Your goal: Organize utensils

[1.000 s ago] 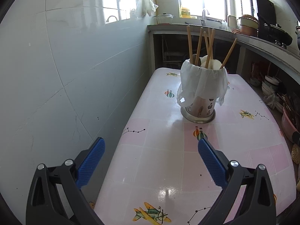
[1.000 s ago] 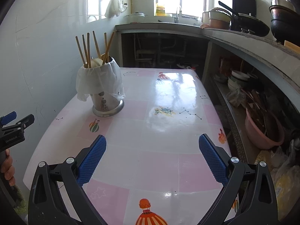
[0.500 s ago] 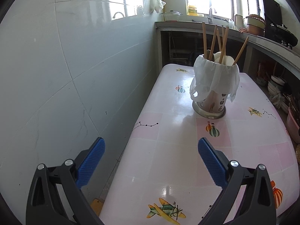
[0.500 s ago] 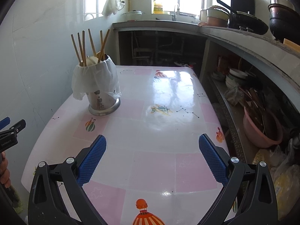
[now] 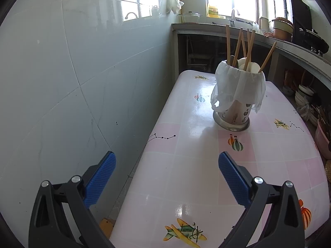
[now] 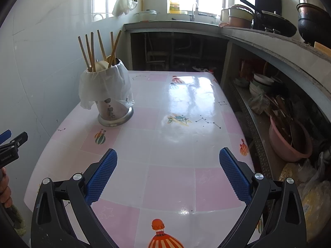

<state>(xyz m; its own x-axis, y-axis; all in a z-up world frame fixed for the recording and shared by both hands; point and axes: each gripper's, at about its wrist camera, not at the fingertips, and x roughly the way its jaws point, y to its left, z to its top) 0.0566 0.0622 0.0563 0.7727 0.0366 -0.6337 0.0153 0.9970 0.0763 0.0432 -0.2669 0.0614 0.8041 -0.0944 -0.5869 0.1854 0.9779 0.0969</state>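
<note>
A utensil holder (image 5: 235, 105) (image 6: 112, 105) wrapped in a white plastic bag stands upright on the pink-and-white table (image 5: 198, 165) (image 6: 173, 144), near the wall side. Several wooden chopsticks (image 5: 240, 45) (image 6: 93, 49) and pale spoon ends stick out of its top. My left gripper (image 5: 167, 175) hangs open over the table's near left edge, well short of the holder, nothing between its blue pads. My right gripper (image 6: 168, 173) is open too, above the near middle of the table, to the right of the holder. The left gripper's tip (image 6: 12, 144) shows at the right wrist view's left edge.
A tiled wall (image 5: 62, 82) runs along the table's left side. A counter (image 6: 258, 37) with pots and a wok wraps the back and right. Below it a shelf holds bowls (image 6: 260, 82) and a pink basin (image 6: 289, 140). A hand (image 6: 4, 188) shows at far left.
The left gripper has pulled back and swung left, so the holder sits farther off and more wall shows. The right gripper drew back slightly. Both stay open.
</note>
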